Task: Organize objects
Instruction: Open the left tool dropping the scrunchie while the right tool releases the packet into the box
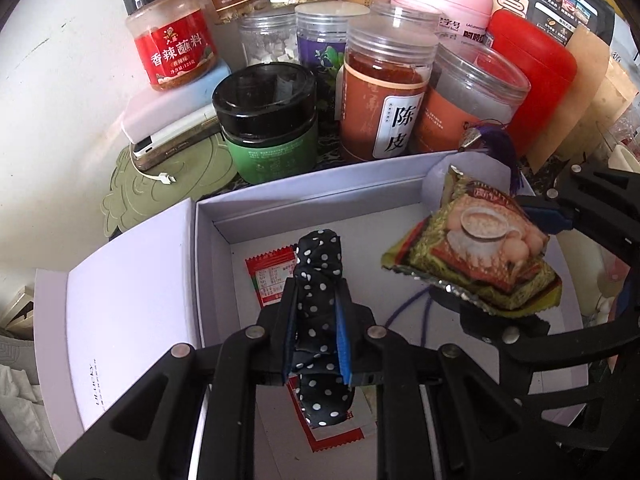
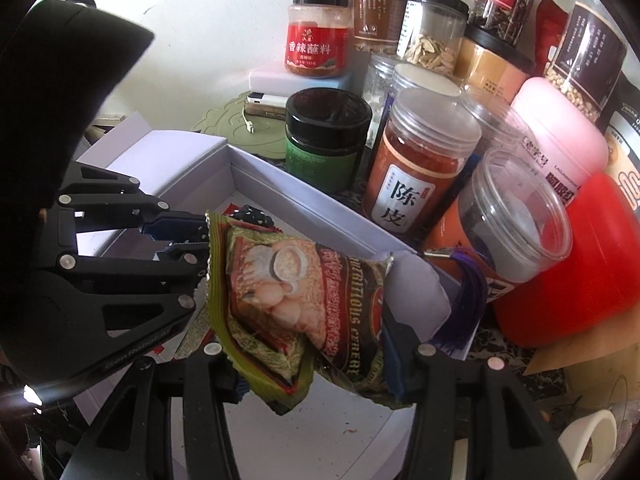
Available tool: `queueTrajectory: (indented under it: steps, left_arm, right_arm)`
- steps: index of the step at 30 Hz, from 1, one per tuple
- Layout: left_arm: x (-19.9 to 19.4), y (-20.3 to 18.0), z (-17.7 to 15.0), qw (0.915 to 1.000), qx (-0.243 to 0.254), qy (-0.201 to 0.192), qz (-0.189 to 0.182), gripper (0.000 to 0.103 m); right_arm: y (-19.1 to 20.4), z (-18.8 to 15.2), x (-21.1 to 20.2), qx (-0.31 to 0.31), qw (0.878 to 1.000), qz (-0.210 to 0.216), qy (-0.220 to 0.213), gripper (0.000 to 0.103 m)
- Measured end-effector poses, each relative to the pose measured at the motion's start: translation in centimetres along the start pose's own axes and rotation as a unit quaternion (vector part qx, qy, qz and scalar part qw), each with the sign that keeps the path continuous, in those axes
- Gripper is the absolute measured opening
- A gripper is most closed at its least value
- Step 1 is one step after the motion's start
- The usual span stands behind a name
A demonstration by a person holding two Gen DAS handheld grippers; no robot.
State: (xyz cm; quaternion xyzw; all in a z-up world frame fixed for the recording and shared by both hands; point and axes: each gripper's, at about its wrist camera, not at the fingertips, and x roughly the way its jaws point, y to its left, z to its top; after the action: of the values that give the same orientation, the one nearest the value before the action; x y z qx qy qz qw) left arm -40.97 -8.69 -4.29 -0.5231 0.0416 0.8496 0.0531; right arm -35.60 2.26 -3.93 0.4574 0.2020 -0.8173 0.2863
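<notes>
The left wrist view alone shows the left gripper (image 1: 316,320) clamped tight on a black polka-dot fabric band (image 1: 320,276) above the open white box (image 1: 304,208), with a red sachet (image 1: 272,280) on the box floor. The right wrist view alone shows the right gripper (image 2: 312,344) clamped on a green cereal packet (image 2: 288,300) reading "NUTRITIOUS CEREAL", held over the same box. Behind stand a jar labelled "陈皮" (image 2: 416,168) and a red-labelled jar reading "香辣蘸料" (image 2: 316,36)

Contents: one white box (image 1: 280,200), one polka-dot scrunchie (image 1: 318,280), one cereal sachet (image 1: 472,256), two red sachets (image 1: 269,280).
</notes>
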Motion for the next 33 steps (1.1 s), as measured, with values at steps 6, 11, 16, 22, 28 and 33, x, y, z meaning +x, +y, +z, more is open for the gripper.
queueTrajectory:
  steps: [6,11,16,22,28,33]
  left_arm:
    - [0.1,-0.1,-0.2,1.0000,0.002,0.000,0.002,0.017]
    - [-0.2,0.1,-0.2,0.9997,-0.008,0.003,0.023,0.024]
    - [-1.2,0.2,-0.3,0.9995,-0.016,0.002,0.028,0.034]
    - [-3.7,0.0,-0.4,0.9994,-0.018,-0.014,0.027,0.034]
    - [-6.6,-0.3,-0.4,0.9988,-0.023,-0.031,0.031,0.034]
    - [-9.3,-0.5,-0.7,0.9981,-0.023,-0.047,0.033,0.034]
  right_arm:
    - [0.1,0.0,-0.1,-0.003,1.000,0.002,-0.003,0.054]
    - [0.0,0.0,-0.7,-0.005,1.000,-0.015,-0.009,0.065]
    - [-0.3,0.0,-1.5,-0.002,1.000,-0.015,-0.011,0.068]
    - [-0.3,-0.2,-3.5,0.002,1.000,-0.018,-0.024,0.068]
    - [-0.1,-0.1,-6.0,0.006,0.999,-0.029,-0.043,0.068]
    - [0.2,-0.2,-8.5,0.004,0.998,-0.034,-0.060,0.068]
